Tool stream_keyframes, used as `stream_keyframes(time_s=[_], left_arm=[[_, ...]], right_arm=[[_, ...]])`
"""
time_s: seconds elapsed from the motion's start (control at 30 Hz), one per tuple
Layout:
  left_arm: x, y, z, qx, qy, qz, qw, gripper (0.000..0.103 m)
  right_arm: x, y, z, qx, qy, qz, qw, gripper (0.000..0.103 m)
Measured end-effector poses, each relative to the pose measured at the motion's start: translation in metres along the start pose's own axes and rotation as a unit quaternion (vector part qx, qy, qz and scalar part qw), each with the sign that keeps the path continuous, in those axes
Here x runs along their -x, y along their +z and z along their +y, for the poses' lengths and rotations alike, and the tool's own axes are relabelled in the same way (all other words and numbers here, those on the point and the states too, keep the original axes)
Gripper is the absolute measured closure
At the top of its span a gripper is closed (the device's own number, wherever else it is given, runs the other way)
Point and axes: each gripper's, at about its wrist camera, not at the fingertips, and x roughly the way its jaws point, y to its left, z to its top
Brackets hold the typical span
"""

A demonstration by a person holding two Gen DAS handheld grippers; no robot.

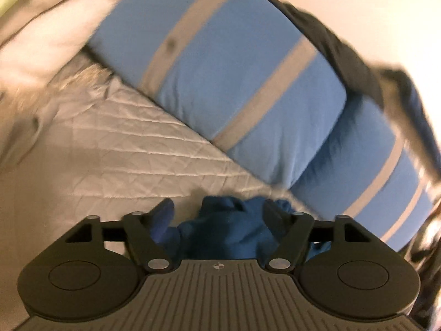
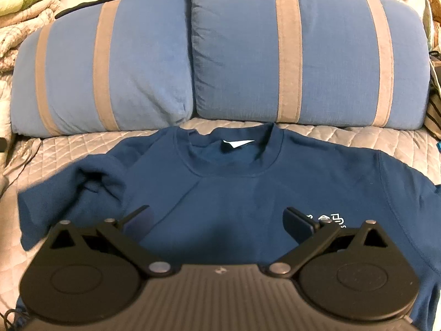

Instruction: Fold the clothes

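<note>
Right wrist view: a navy shirt point(image 2: 234, 193) is laid face up on a quilted bed point(image 2: 344, 135), collar toward two blue striped pillows point(image 2: 303, 55) set against the head end; the flat spread is judged to be the starting layout for folding. A white label point(image 2: 237, 144) is shown inside the neckline, and a small white print point(image 2: 330, 219) is seen on the chest. The sleeve at the picture's left is bunched and partly turned over the body, judged a first fold begun or a sleeve being straightened. The right gripper point(image 2: 220, 220) is held over the lower chest, fingers spread wide, nothing between them, apparently kept ready above the cloth. Left wrist view: the left gripper point(image 1: 217, 215) is tilted toward the pillows, the picture blurred. Its fingers are parted, with bunched navy cloth lying between them; no pad is seen pressing on it, so the cloth is judged released, not gripped. A dark garment point(image 1: 344, 55) is draped behind the pillows, and pale bedding point(image 1: 41, 27) is heaped at the upper left, both well apart from the shirt.
</note>
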Motion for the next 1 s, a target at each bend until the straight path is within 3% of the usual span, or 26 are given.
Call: stream_keyframes(time_s=[0.17, 0.33, 0.5, 0.57, 0.6, 0.63, 0.73, 0.87, 1.0], left_arm=[[-0.004, -0.003, 0.04, 0.09, 0.017, 0.044, 0.9948, 0.031], [-0.024, -0.016, 0.073, 0.164, 0.007, 0.101, 0.9812, 0.032], [-0.043, -0.029, 0.087, 0.174, 0.013, 0.116, 0.9778, 0.032], [-0.052, -0.031, 0.088, 0.165, 0.02, 0.117, 0.9791, 0.041], [-0.056, -0.032, 0.087, 0.155, 0.026, 0.121, 0.9803, 0.072], [-0.06, -0.032, 0.086, 0.142, 0.037, 0.132, 0.9804, 0.095], [-0.061, -0.029, 0.084, 0.118, 0.069, 0.135, 0.9814, 0.101], [-0.036, -0.011, 0.074, 0.058, 0.102, 0.078, 0.99, 0.101], [-0.002, 0.004, 0.068, 0.0, 0.151, 0.028, 0.9881, 0.101]], right_arm=[[0.001, 0.001, -0.001, -0.007, 0.007, 0.004, 1.0, 0.0], [0.003, 0.0, -0.002, -0.005, 0.01, 0.004, 1.0, 0.0], [0.001, 0.0, -0.003, -0.007, 0.009, 0.008, 1.0, 0.0], [0.001, 0.0, -0.003, -0.007, 0.008, 0.009, 1.0, 0.0], [0.0, 0.0, -0.003, -0.007, 0.008, 0.009, 1.0, 0.0], [0.0, 0.0, -0.003, -0.007, 0.007, 0.01, 1.0, 0.0], [-0.001, 0.001, -0.003, -0.008, 0.007, 0.012, 1.0, 0.0], [-0.001, 0.001, -0.005, -0.01, 0.007, 0.012, 1.0, 0.0], [-0.001, 0.001, -0.005, -0.013, 0.01, 0.013, 1.0, 0.0]])
